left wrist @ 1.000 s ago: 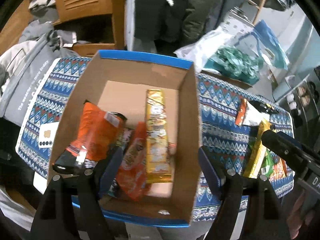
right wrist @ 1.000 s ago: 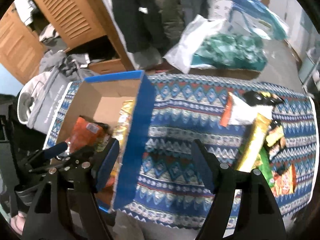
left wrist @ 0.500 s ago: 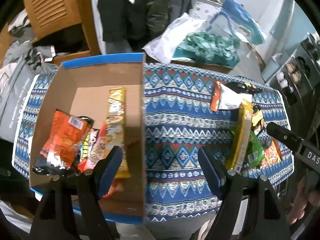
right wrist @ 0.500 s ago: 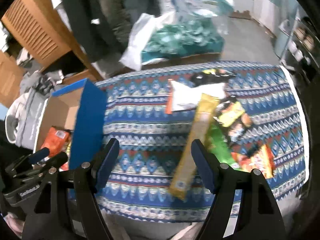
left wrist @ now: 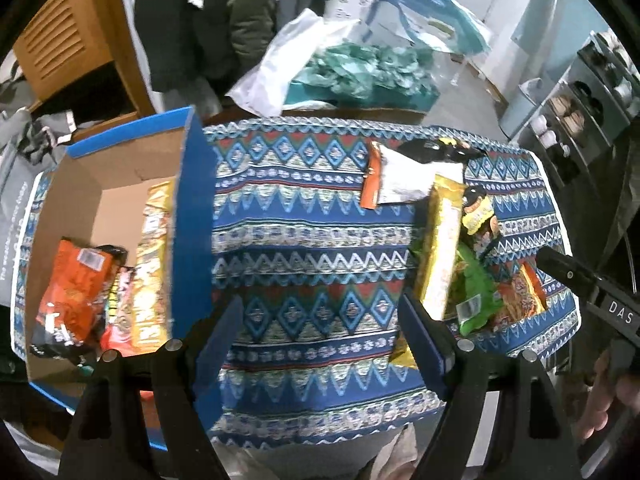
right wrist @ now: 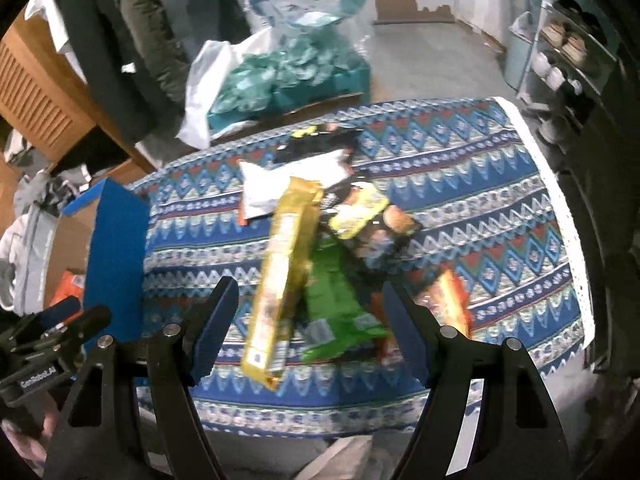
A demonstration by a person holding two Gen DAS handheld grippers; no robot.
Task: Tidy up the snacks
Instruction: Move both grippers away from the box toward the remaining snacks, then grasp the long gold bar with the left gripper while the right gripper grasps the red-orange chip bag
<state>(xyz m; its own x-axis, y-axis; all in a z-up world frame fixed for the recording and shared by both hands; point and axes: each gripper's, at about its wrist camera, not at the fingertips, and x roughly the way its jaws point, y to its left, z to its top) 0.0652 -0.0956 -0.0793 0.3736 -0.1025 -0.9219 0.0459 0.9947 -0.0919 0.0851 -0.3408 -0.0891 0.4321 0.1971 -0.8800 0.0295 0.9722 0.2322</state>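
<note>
A blue cardboard box (left wrist: 192,216) stands at the table's left with an orange packet (left wrist: 72,288) and a long yellow packet (left wrist: 150,264) inside. My left gripper (left wrist: 320,340) is open and empty over the patterned cloth right of the box. My right gripper (right wrist: 308,324) is open and empty above a snack pile: a long yellow packet (right wrist: 284,272), a green packet (right wrist: 340,304), a white packet (right wrist: 288,180), a black-and-yellow packet (right wrist: 368,216) and an orange packet (right wrist: 452,296). The box also shows in the right wrist view (right wrist: 116,256).
The table cloth (left wrist: 312,216) is blue with a zigzag pattern. Beyond the table lie a white bag (left wrist: 280,64) with teal items, hanging dark clothes (left wrist: 188,20) and a wooden cabinet (left wrist: 60,40). A shelf (right wrist: 568,52) with cups stands at the right.
Both grippers have swung right, away from the box. The left one left the box for the cloth. The right one now hovers over the snack pile. Both stay open.
</note>
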